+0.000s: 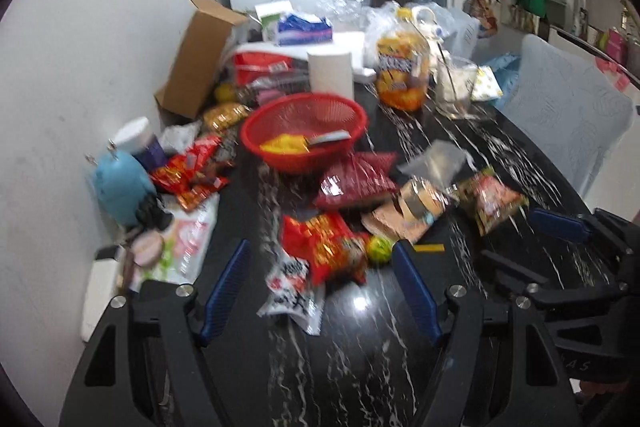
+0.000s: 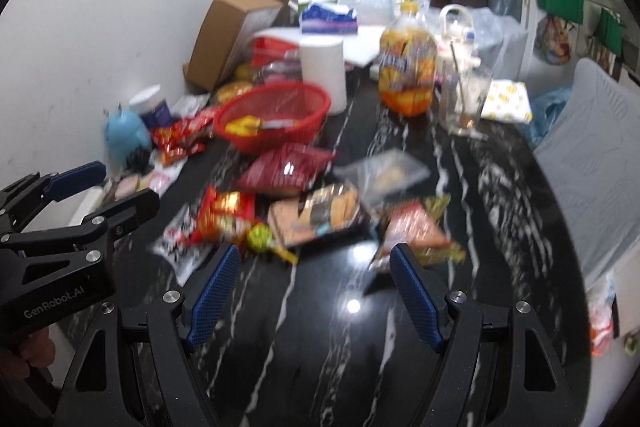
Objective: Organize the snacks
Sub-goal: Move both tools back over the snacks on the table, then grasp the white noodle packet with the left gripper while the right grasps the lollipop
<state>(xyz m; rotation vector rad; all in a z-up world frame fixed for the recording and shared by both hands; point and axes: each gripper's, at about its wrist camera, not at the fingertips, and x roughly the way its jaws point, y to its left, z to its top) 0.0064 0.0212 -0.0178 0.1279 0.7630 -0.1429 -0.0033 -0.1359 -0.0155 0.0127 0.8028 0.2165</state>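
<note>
1. The left gripper is tilting down over the black white-veined marble table; its blue-padded jaws are standing wide apart, gripping nothing; the right gripper is hanging alongside at the same slant, equally wide and empty-handed.
2. A hand is clasping the left tool's black handle, which is reading "GenRobot.AI"; the packet print is blurring beyond reading.
3. Just ahead of the left jaws one crinkly red-and-gold snack bag is lying; beside it one yellow-green wrapped sweet; farther ahead one dark red foil packet; beyond that one round red plastic mesh basket.
4. Ahead of the right jaws one clear-wrapped biscuit pack is lying; one red-and-green packet is sitting just beyond the right-hand pad.
</note>
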